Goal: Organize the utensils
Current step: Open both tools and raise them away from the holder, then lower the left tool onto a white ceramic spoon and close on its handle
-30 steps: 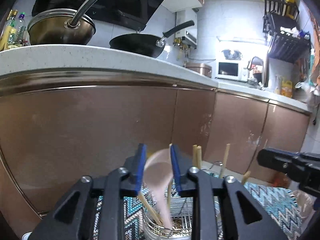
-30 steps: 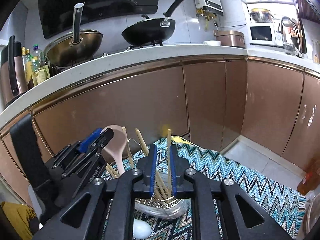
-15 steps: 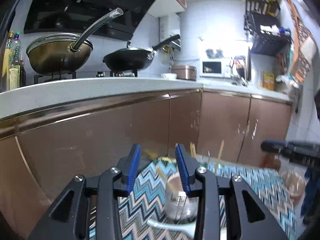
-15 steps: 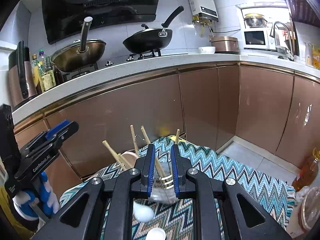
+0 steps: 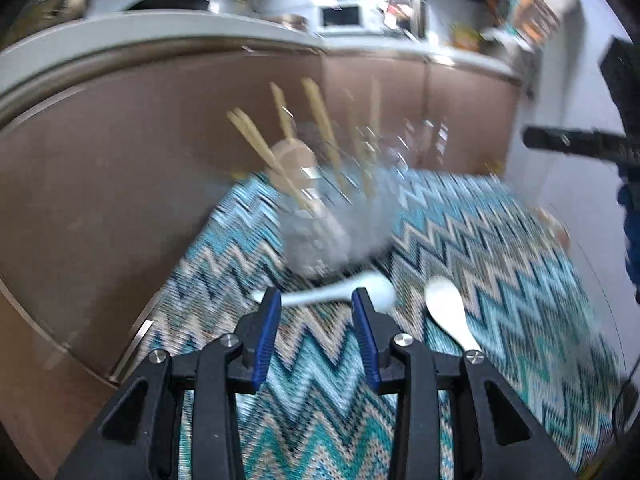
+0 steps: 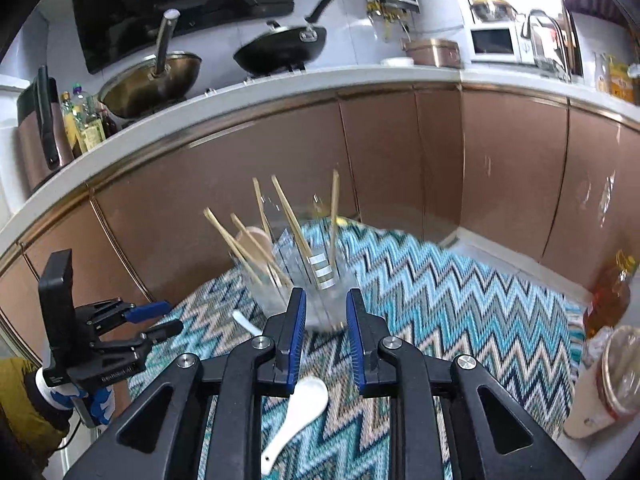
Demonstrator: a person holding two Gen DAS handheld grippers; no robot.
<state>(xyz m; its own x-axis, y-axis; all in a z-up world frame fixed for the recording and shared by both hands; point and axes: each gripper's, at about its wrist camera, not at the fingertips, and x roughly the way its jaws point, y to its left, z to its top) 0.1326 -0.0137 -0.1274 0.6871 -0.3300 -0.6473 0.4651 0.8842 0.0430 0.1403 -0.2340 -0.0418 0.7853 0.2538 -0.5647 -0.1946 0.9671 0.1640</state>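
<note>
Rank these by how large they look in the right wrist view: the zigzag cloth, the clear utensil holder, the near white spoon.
1. zigzag cloth, by far the largest.
2. clear utensil holder.
3. near white spoon; being closer to the camera inflates it, so its gap to the holder is unsure.

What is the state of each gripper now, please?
Left gripper: jaws open, holding nothing, over a white spoon.
Right gripper: jaws opening, nothing between them.
</note>
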